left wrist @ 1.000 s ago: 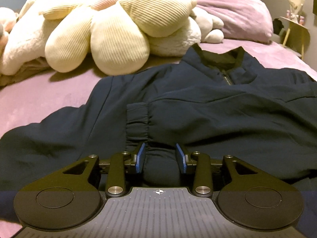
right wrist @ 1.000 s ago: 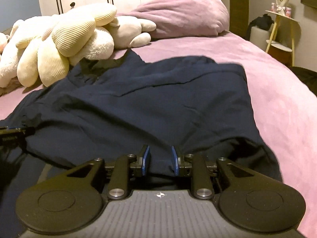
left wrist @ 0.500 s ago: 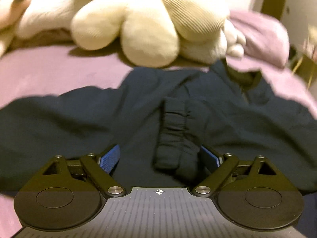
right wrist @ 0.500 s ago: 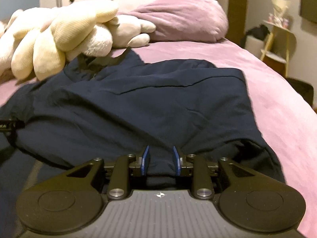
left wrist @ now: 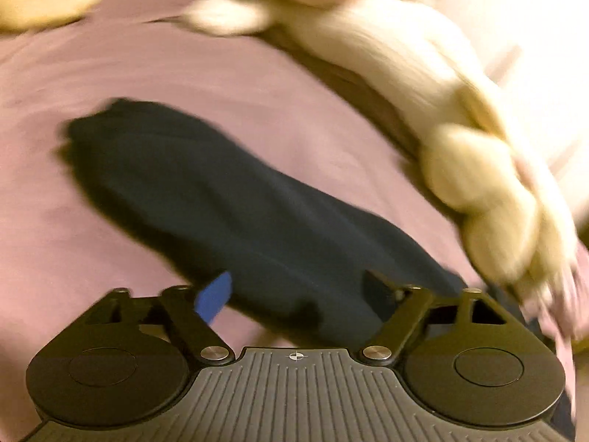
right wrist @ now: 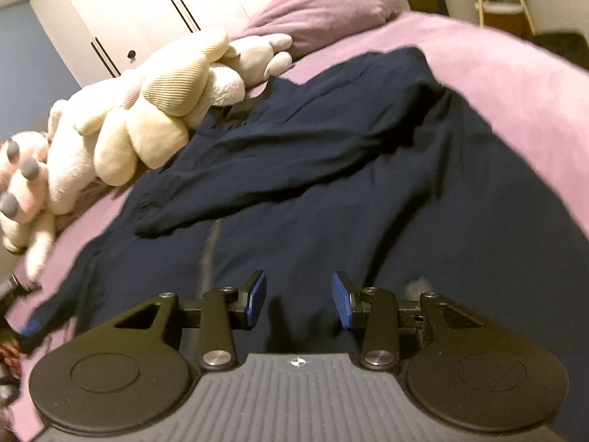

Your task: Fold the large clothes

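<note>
A large navy jacket [right wrist: 368,191] lies spread on the pink bed [right wrist: 533,84], zip [right wrist: 210,246] up, with one sleeve [right wrist: 257,169] folded across its chest. In the blurred left wrist view the other sleeve [left wrist: 228,199] stretches out over the sheet, cuff at the far end. My left gripper [left wrist: 296,294] hovers over that sleeve's near end. Its jaws stand wide and are closing, the cloth lies between them, and the pads are not pressing it. My right gripper [right wrist: 298,300] sits low over the jacket's lower body. Its jaws are opening with only flat fabric beneath.
Cream and white plush toys [right wrist: 154,118] lie along the jacket's collar side and show blurred as plush toys [left wrist: 478,169] at the right. A pink pillow [right wrist: 324,7] lies at the head of the bed. White wardrobe doors [right wrist: 147,11] stand behind, and a side stand [right wrist: 497,3] beside the bed.
My left gripper let go of the folded sleeve's cuff, opened wide, rolled and swung left to the outstretched sleeve. My right gripper released the pinched fabric and shifted, its view tilting.
</note>
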Available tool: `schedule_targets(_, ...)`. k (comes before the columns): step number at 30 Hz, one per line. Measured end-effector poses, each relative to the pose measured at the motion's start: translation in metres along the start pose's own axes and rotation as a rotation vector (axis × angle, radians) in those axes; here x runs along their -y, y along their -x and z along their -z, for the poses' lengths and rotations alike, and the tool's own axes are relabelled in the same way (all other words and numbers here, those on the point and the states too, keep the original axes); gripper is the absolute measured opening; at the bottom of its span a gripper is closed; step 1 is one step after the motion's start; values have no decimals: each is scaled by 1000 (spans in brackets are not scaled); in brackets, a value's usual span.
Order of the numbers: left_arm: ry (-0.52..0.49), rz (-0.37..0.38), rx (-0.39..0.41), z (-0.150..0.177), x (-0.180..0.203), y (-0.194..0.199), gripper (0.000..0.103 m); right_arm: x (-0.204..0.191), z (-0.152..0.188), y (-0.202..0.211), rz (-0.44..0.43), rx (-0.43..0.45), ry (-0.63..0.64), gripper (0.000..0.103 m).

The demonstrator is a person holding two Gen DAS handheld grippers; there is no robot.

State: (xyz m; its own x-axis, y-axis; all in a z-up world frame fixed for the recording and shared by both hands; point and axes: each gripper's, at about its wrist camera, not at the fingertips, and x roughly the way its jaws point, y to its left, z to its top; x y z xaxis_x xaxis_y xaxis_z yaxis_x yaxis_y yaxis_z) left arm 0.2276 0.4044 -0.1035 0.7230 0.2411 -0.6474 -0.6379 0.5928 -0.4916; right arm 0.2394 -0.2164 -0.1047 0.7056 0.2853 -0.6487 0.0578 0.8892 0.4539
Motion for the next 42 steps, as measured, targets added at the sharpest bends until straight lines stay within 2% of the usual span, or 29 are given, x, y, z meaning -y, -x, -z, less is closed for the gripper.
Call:
schedule_targets(3, 196, -26, 31, -18, -45, -9, 66, -4, 1, -2, -3, -26, -30, 40)
schedule_targets(5, 352, -13, 31, -24, -72, -17, 44, -8, 1, -3, 6, -32, -30, 40)
schedule_targets(7, 483, 26, 30, -26, -93, -25, 32, -12, 1, -5, 10, -41, -31, 40)
schedule_targets(9, 554, 61, 21, -29, -102, -30, 26, -15, 3, -7, 16, -53, -30, 40)
schedule_targets(11, 554, 75, 10, -31, -103, -33, 17, -17, 4, -8, 25, -60, -31, 40)
schedule_targets(14, 502, 80, 24, -35, -98, -28, 12, -20, 5, -9, 28, -65, -24, 40)
schedule_targets(17, 353, 109, 71, -39, -75, -9, 11, -20, 4, -8, 27, -66, -22, 40)
schedule_targets(19, 212, 173, 96, -45, -41, 5, 11, -19, 3, -7, 20, -67, -30, 40)
schedule_targets(21, 49, 255, 95, -42, 9, 20, 11, -18, 3, -6, 14, -65, -29, 40)
schedule_targets(25, -197, 509, 33, -1, 117, 47, 11, -16, 5, -3, 4, -57, -31, 40)
schedule_targets(28, -344, 619, -48, 52, 190, 53, 18, -16, 6, 0, -10, -53, -46, 40)
schedule_targets(30, -465, 634, -84, 94, 231, 50, 42, -15, 5, 4, -20, -48, -49, 40)
schedule_targets(31, -503, 628, -93, 114, 242, 47, 72, -14, 4, 7, -23, -41, -47, 40)
schedule_targets(32, -534, 622, -107, 131, 251, 43, 87, -12, 3, 9, -22, -35, -44, 40)
schedule_targets(35, -583, 591, -158, 167, 257, 34, 88, -5, 0, 14, -19, -29, -49, 40)
schedule_targets(37, -592, 546, -151, 184, 247, 36, 88, 2, -2, 15, -18, -31, -56, 40)
schedule_targets(42, -557, 382, -105, 182, 203, 26, 87, 11, -11, 3, -60, -67, -80, 42)
